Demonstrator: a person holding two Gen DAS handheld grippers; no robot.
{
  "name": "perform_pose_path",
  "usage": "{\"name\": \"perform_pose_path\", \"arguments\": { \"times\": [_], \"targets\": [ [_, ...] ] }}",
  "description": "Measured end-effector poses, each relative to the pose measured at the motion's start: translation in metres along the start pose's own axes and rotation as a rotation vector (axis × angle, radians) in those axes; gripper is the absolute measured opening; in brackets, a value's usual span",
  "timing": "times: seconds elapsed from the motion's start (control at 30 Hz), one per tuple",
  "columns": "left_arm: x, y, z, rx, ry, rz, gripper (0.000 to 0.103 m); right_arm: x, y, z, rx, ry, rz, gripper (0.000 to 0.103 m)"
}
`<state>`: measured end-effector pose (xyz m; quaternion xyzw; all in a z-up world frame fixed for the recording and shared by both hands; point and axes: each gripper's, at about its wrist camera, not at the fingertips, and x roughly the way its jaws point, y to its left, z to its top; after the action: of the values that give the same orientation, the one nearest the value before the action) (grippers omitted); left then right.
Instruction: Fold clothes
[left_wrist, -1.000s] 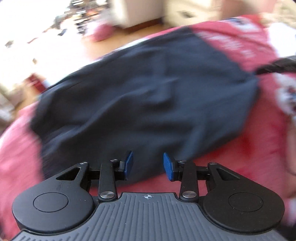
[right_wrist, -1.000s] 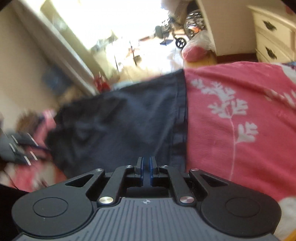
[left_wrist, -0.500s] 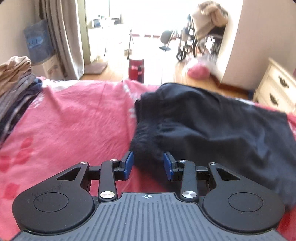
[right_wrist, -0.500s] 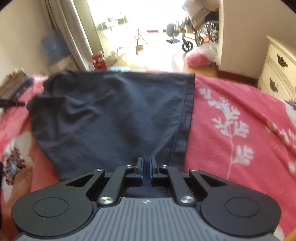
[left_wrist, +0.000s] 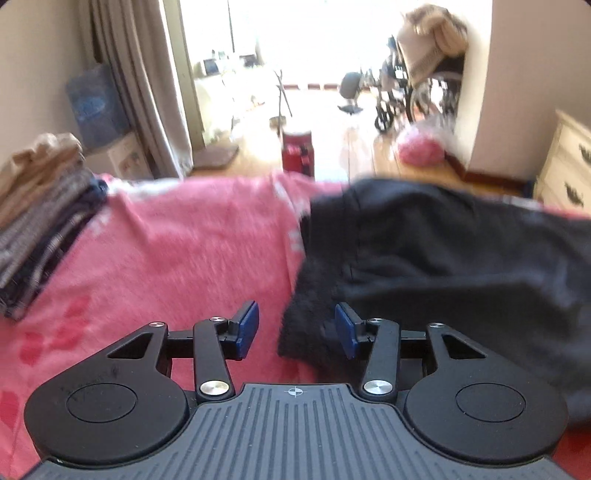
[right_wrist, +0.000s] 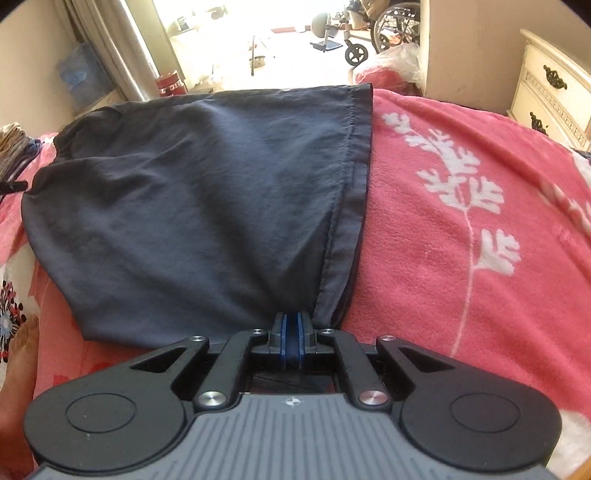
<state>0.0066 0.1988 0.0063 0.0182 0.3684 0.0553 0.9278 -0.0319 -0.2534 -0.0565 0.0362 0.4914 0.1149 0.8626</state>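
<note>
I see the dark navy garment (right_wrist: 192, 206) spread creased on the pink blanket (right_wrist: 461, 229). My right claw (right_wrist: 291, 339) pinches its near hem; my left claw (left_wrist: 295, 328), jaws just widening, straddles its corner ungripped.

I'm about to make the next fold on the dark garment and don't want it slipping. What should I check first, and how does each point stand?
1. Right tongs clamped on the dark garment near its hemmed edge: ok.
2. Left tongs gripping: not ok; jaws have just been opening, with the garment's corner between the pads but not pinched.
3. Garment lying flat on the pink blanket: not ok, the left end is bunched.
4. Folded pile away from the garment: ok.
5. Layers aligned underneath: cannot tell.
</note>
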Motion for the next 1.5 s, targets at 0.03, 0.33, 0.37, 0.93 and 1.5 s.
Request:
{"name": "perform_pose_path", "arguments": {
  "times": [0.03, 0.33, 0.37, 0.93, 1.5],
  "targets": [
    [0.001, -0.001, 0.001, -0.001, -0.017, 0.005, 0.046, 0.000, 0.000, 0.000, -0.003, -0.002, 0.001, 0.005],
    [-0.005, -0.035, 0.004, 0.013, -0.034, -0.112, 0.046, -0.010, -0.002, 0.000, 0.059, -0.028, 0.010, 0.006],
    [-0.009, -0.042, 0.003, 0.034, -0.037, -0.144, 0.046, -0.013, -0.004, 0.001, 0.082, -0.032, 0.019, 0.006],
    [-0.044, -0.167, -0.071, 0.604, 0.039, -0.571, 0.046, -0.030, -0.027, -0.033, 0.496, -0.022, 0.250, 0.016],
    [-0.032, -0.183, -0.085, 0.584, 0.149, -0.639, 0.046, -0.036, -0.096, -0.064, 0.883, -0.057, 0.254, 0.044]
  ]
}}
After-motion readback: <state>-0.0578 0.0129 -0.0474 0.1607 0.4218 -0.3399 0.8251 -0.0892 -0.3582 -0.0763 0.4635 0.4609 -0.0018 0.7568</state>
